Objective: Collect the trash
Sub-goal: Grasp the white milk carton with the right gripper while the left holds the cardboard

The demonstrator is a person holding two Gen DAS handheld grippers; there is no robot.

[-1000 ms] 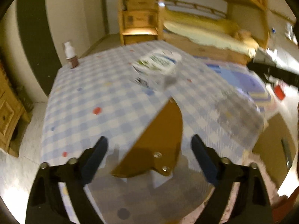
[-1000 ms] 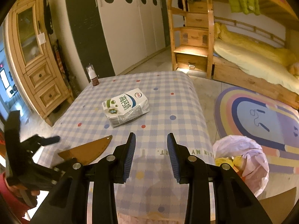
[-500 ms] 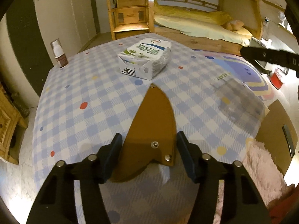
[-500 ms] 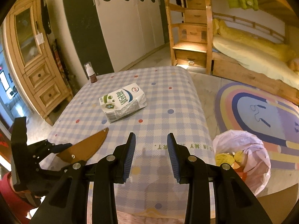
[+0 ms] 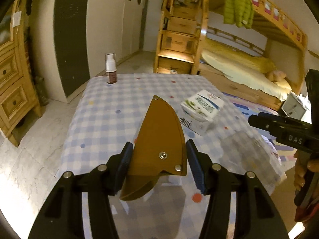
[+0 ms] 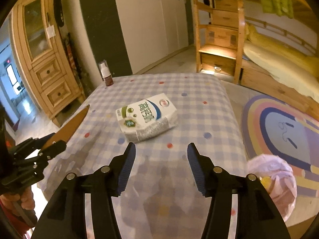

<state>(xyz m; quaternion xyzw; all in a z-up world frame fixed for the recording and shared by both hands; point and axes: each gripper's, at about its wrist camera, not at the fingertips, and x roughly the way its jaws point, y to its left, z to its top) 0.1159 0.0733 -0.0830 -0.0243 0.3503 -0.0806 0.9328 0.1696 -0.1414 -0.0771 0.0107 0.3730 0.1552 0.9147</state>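
Black tongs point(image 5: 159, 169), blue ribbed pads point(image 6: 125, 166), silver screws, white "DAS" lettering

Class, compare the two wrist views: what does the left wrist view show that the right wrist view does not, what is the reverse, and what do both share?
Only the left wrist view shows the rivets on the brown sheath gripped by the left gripper.

Only the right wrist view shows the pink trash bag on the floor and the open, empty right gripper.

Both show the milk carton, the spray bottle and the checked tablecloth.
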